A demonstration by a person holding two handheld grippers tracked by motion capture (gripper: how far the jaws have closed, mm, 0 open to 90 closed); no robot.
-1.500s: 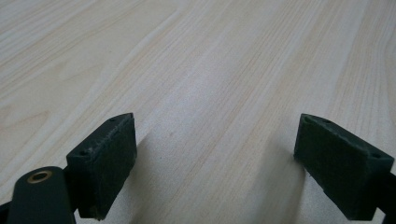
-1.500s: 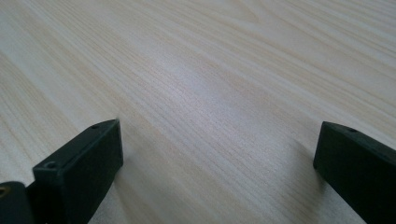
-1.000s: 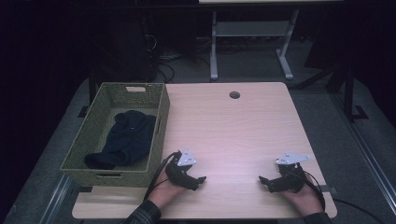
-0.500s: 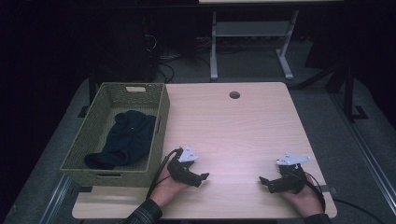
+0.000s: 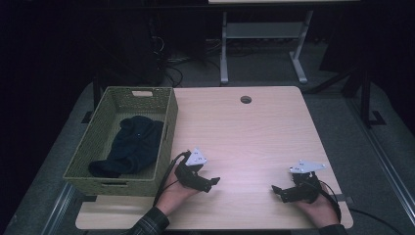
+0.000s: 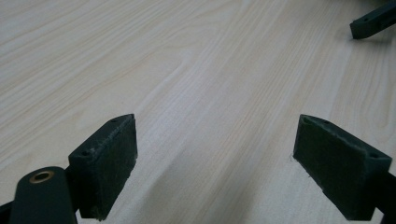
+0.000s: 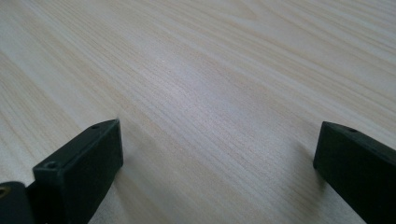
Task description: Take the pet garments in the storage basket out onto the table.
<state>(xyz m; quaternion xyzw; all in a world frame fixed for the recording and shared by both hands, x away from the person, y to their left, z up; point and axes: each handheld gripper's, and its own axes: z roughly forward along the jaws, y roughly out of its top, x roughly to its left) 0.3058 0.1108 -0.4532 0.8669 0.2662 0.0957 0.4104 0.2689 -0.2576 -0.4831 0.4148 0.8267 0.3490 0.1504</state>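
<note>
A dark navy garment (image 5: 129,146) lies crumpled inside a green woven basket (image 5: 100,128) at the table's left. My left gripper (image 5: 211,183) rests on the light wood table (image 5: 244,137) just right of the basket's near corner, jaws wide apart with nothing between them (image 6: 215,163). My right gripper (image 5: 277,192) lies near the front right of the table, also open over bare wood (image 7: 217,163). Their jaws point toward each other. In the left gripper view a fingertip of the right gripper (image 6: 373,21) shows at the top right.
A round cable hole (image 5: 245,99) sits near the table's far edge. Beyond the table stand a metal frame (image 5: 259,44) and cables on a dark floor. The basket wall rises close beside my left hand.
Both grippers have stayed almost still on the table; the left one shifted slightly, and nothing was taken hold of.
</note>
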